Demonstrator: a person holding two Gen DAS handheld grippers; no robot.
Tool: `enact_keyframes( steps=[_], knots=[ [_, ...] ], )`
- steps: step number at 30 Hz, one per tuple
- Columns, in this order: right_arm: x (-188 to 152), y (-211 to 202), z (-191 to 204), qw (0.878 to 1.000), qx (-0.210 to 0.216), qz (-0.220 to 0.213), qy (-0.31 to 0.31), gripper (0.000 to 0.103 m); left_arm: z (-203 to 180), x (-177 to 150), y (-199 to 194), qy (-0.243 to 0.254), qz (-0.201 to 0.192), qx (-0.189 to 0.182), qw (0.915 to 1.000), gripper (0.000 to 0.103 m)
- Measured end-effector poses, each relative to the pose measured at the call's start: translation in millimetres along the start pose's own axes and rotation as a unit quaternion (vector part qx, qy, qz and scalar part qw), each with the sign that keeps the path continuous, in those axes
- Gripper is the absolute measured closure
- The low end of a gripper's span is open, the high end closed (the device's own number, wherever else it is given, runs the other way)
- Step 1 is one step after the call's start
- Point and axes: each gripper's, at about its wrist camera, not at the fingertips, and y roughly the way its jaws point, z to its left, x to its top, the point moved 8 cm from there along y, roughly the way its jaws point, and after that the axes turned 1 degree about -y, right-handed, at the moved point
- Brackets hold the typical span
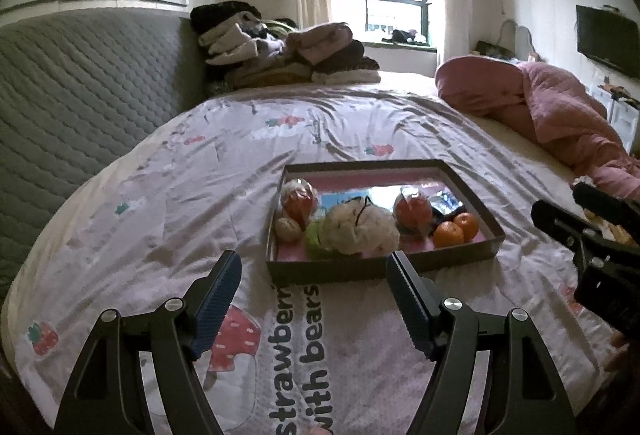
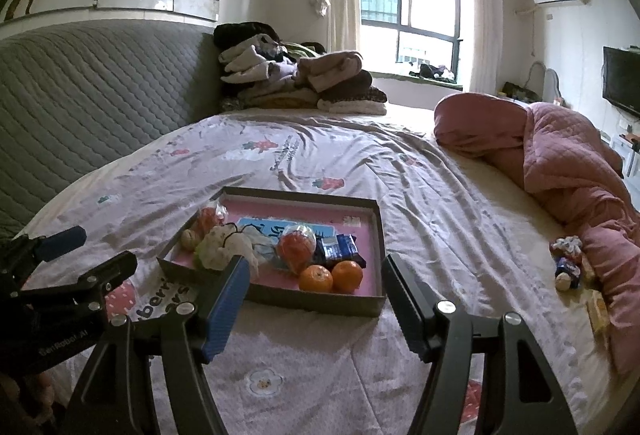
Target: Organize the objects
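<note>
A shallow brown box with a pink floor lies on the bed. It holds two oranges, two wrapped red fruits, a cream fluffy bundle, a walnut and blue packets. My left gripper hovers open just short of the box's near wall, nothing between its fingers. My right gripper is open too, in front of the box's near right corner. Several small snacks lie loose at the right by the pink quilt.
A pink quilt is bunched along the bed's right side. Folded clothes are stacked at the far end beside the grey padded headboard. The printed bedsheet around the box is wrinkled. A television hangs on the right wall.
</note>
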Motion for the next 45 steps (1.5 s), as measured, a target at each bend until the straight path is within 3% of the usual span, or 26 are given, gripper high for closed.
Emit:
enact_keyframes(
  steps=[45],
  knots=[
    [-54.6, 49.8, -6.5, 0.999, 0.004, 0.041, 0.020, 0.035, -10.1, -48.0, 51.8, 0.006, 0.039, -0.008, 0.9992, 0.027]
  ],
)
